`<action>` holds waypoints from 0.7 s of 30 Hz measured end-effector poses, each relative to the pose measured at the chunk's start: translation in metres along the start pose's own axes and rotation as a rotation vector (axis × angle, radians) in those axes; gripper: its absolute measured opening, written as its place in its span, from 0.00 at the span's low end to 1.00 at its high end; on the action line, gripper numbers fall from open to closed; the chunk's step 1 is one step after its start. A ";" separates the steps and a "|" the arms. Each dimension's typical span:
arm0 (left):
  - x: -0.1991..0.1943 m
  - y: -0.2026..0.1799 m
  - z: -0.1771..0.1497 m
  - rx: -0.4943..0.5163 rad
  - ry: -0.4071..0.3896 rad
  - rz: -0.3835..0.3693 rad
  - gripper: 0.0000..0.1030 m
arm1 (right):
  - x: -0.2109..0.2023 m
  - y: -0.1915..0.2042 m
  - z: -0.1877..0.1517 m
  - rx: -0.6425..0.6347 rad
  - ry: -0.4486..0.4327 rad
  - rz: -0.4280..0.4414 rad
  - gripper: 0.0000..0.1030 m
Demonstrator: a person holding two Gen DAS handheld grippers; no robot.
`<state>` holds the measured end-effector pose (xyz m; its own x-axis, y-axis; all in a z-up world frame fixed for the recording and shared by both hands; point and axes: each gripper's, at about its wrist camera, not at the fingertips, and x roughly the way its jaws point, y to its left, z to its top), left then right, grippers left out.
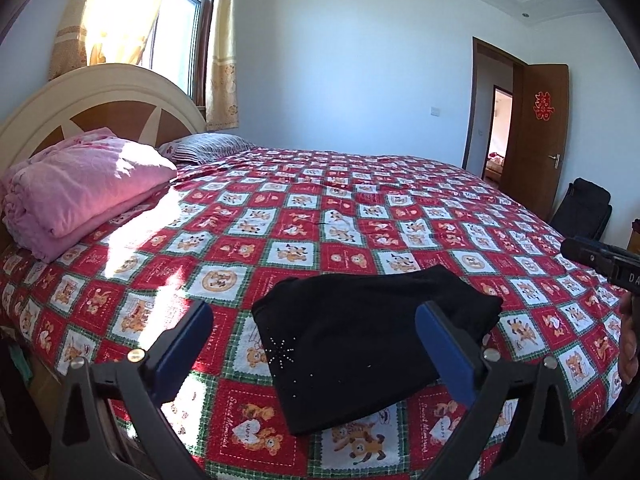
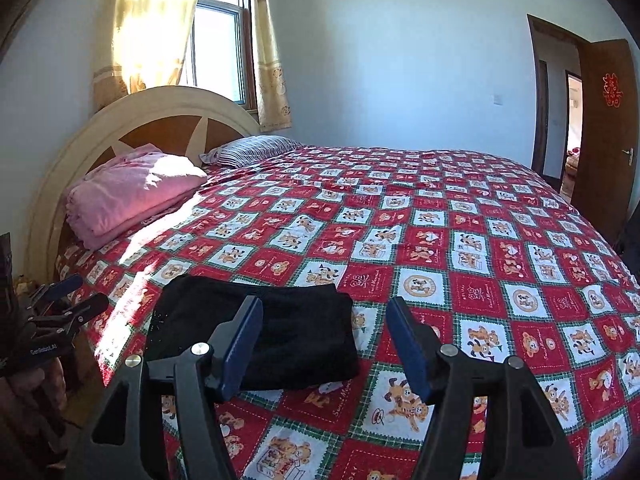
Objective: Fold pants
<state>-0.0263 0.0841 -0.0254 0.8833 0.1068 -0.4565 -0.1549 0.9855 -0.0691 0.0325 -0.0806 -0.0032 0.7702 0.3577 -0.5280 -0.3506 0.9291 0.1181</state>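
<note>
- Your left tool [image 1: 314, 334] gapes wide and empty above the folded black pants [image 1: 360, 344]; only this view shows their beaded sparkle
- Your right tool [image 2: 324, 340] is equally wide, pants [image 2: 256, 336] left of centre
- Pants lie near the edge of the bed [image 2: 440, 240], pink blanket [image 1: 80, 192] by the headboard

The left hand-held gripper [image 2: 76, 300] reads "GenRobot.AI"; the bedspread [image 1: 280, 216] squares read "HAPPY", "Sweet Memories".

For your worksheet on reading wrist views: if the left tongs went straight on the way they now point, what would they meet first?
Most likely the pants: they lie folded on the bed between the open left tongs. Depth is unclear, so the tongs might pass just above them.
</note>
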 end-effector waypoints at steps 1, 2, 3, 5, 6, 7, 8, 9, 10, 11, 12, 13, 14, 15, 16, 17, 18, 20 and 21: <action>0.000 0.000 0.000 0.000 0.000 0.000 1.00 | 0.000 0.000 0.000 0.002 0.001 0.001 0.64; 0.000 0.000 0.000 0.001 0.000 0.000 1.00 | 0.000 0.000 0.000 0.003 0.003 0.001 0.64; 0.000 0.000 0.000 0.000 -0.001 0.001 1.00 | 0.001 0.001 0.000 0.004 0.002 0.000 0.64; 0.000 -0.001 0.000 0.005 -0.002 0.003 1.00 | -0.001 0.000 0.001 0.004 -0.002 0.000 0.64; 0.000 -0.001 0.000 0.005 -0.001 0.003 1.00 | -0.001 0.001 0.001 0.003 -0.003 -0.001 0.64; 0.000 -0.001 0.000 0.005 -0.002 0.002 1.00 | -0.002 0.000 0.001 0.003 -0.005 -0.001 0.64; 0.000 -0.001 0.000 0.005 -0.003 0.001 1.00 | -0.002 0.000 0.001 0.002 -0.006 -0.001 0.64; 0.000 -0.001 0.000 0.006 -0.004 0.002 1.00 | -0.002 0.000 0.001 0.002 -0.006 -0.001 0.64; 0.000 -0.001 0.000 0.006 -0.004 0.001 1.00 | -0.002 0.000 0.001 0.000 -0.005 -0.002 0.64; 0.000 -0.001 0.001 0.005 -0.003 0.000 1.00 | -0.001 0.000 0.001 0.001 -0.003 -0.001 0.64; 0.000 -0.001 0.001 0.005 -0.003 -0.001 1.00 | -0.001 0.000 0.001 0.001 -0.002 -0.001 0.64; 0.000 -0.001 0.001 0.004 -0.003 0.000 1.00 | -0.001 0.001 0.000 0.001 -0.002 -0.001 0.64; 0.000 0.000 0.001 0.003 -0.002 -0.001 1.00 | 0.000 0.000 0.000 0.001 0.000 -0.001 0.64; 0.001 0.000 0.001 0.003 0.000 -0.002 1.00 | 0.000 0.000 0.000 0.000 0.002 0.000 0.64; 0.001 0.000 0.001 0.003 0.001 -0.002 1.00 | 0.000 0.001 -0.001 -0.001 0.003 0.000 0.64; 0.001 0.000 0.001 0.004 0.000 -0.002 1.00 | 0.001 0.001 -0.001 -0.003 0.003 0.000 0.64; 0.001 0.000 0.001 0.004 0.001 -0.003 1.00 | 0.001 0.002 -0.001 -0.005 0.004 0.000 0.64; 0.001 0.000 0.001 0.004 0.001 -0.004 1.00 | 0.002 0.002 -0.002 -0.008 0.006 -0.001 0.64; 0.001 0.000 0.001 0.004 0.001 -0.002 1.00 | 0.002 0.003 -0.002 -0.007 0.005 -0.001 0.64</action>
<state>-0.0249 0.0841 -0.0252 0.8829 0.1050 -0.4577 -0.1516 0.9862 -0.0662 0.0318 -0.0776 -0.0056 0.7677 0.3564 -0.5326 -0.3538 0.9286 0.1114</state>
